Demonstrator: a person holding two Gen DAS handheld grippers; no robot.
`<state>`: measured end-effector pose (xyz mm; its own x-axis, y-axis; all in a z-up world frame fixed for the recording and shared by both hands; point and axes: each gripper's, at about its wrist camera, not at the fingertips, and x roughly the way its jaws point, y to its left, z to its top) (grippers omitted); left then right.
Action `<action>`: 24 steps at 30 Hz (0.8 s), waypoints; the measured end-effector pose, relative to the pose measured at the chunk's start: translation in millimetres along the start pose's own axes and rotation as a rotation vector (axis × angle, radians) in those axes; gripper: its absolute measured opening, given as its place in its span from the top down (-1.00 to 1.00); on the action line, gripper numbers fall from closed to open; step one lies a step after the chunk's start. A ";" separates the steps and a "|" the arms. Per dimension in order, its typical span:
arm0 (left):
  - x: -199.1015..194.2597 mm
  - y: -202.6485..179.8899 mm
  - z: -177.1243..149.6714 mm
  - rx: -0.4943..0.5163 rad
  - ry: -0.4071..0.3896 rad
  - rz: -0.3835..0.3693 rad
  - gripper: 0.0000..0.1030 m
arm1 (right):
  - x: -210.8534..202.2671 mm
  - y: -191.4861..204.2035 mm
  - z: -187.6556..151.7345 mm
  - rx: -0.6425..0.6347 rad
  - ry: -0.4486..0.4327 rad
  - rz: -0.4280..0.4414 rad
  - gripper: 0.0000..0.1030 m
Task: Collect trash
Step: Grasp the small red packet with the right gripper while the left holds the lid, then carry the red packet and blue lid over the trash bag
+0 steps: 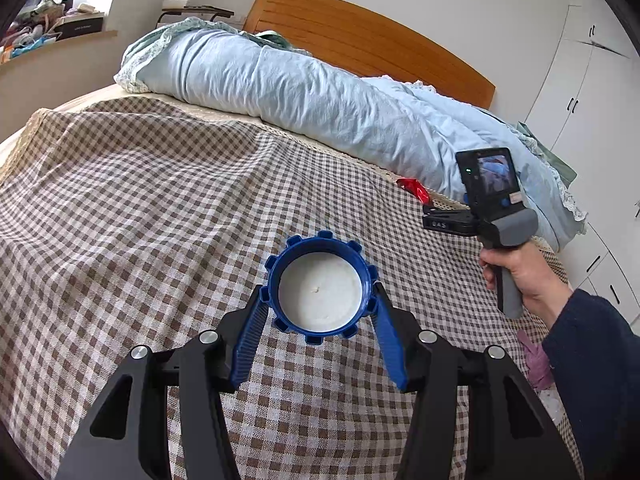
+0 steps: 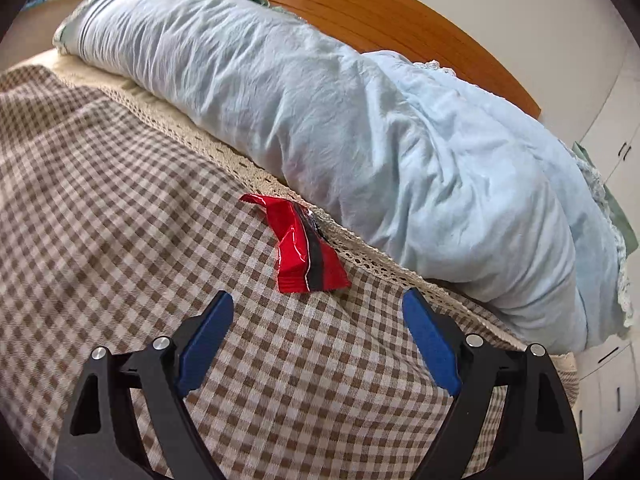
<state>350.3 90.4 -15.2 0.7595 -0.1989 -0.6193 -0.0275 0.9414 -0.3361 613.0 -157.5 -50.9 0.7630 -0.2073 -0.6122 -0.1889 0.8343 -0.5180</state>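
Observation:
My left gripper (image 1: 320, 294) is shut on a blue ribbed jar lid (image 1: 320, 286) with a white inside, held above the checked bedspread. A crumpled red wrapper (image 2: 302, 246) with a black stripe lies on the bedspread beside the lace edge, just ahead of my right gripper (image 2: 318, 302), which stands open with nothing between its blue fingers (image 2: 210, 338). In the left wrist view the red wrapper (image 1: 414, 189) shows past the right-hand tool (image 1: 494, 204), which a person's hand (image 1: 520, 276) holds by its grey handle.
A rolled pale-blue duvet (image 2: 360, 120) runs along the bed behind the wrapper, before a wooden headboard (image 1: 360, 36). The brown checked bedspread (image 1: 140, 200) covers the near bed. White wardrobes (image 1: 580, 80) stand at the right. A cluttered sill (image 1: 48, 20) is at the far left.

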 end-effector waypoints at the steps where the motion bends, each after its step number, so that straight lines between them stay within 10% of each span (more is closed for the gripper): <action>1: 3.3 1.5 -0.1 -0.002 0.009 -0.003 0.04 | 12.3 4.7 5.1 -0.028 0.018 -0.032 -0.61; 5: 10.1 6.7 -1.5 -0.014 0.031 -0.003 0.04 | 53.3 4.4 14.0 -0.024 0.031 -0.020 -0.33; 6: 11.1 7.9 -1.6 -0.019 0.031 0.000 0.04 | 63.5 -0.2 14.8 0.006 0.093 0.001 0.78; 11: 11.9 5.6 -1.0 -0.011 0.032 0.032 0.04 | 12.8 -7.7 -9.8 0.010 -0.063 0.010 0.79; 24: -61.2 -67.5 -0.1 0.171 -0.076 0.020 0.04 | -128.8 -62.7 -74.8 0.005 -0.126 -0.017 0.79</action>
<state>305.6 39.0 45.3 0.8068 -0.1651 -0.5673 0.0632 0.9788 -0.1949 480.3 -221.3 15.8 0.8380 -0.1558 -0.5229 -0.1721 0.8339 -0.5244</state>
